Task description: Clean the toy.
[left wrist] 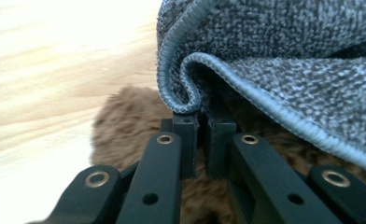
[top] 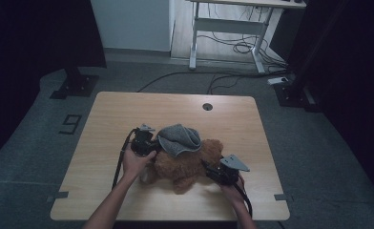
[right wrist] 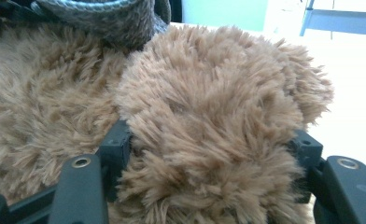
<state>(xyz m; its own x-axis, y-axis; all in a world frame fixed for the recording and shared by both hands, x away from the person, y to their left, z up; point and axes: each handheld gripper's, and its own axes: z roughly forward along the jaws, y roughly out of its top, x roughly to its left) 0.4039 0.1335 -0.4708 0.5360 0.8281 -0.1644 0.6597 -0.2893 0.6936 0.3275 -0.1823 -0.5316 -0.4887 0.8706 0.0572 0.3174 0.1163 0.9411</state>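
left gripper (left wrist: pixel 202 123) pinches towel (left wrist: pixel 284 60) hem | right gripper (right wrist: pixel 211 144) clamps teddy (right wrist: pixel 209 107)

Background of the scene. A light wooden table (top: pixel 128 109) with rounded corners has a round grommet hole (top: pixel 207 106) near its far edge. The grey floor (top: pixel 318 143) carries a marking shaped like a "9" (top: pixel 70 124) to the left of the table. Behind stands a white desk frame (top: pixel 228 28) with loose cables (top: pixel 237 47) beneath it. Dark stand bases (top: pixel 75 86) flank the table; the black masses above them are possibly curtains.
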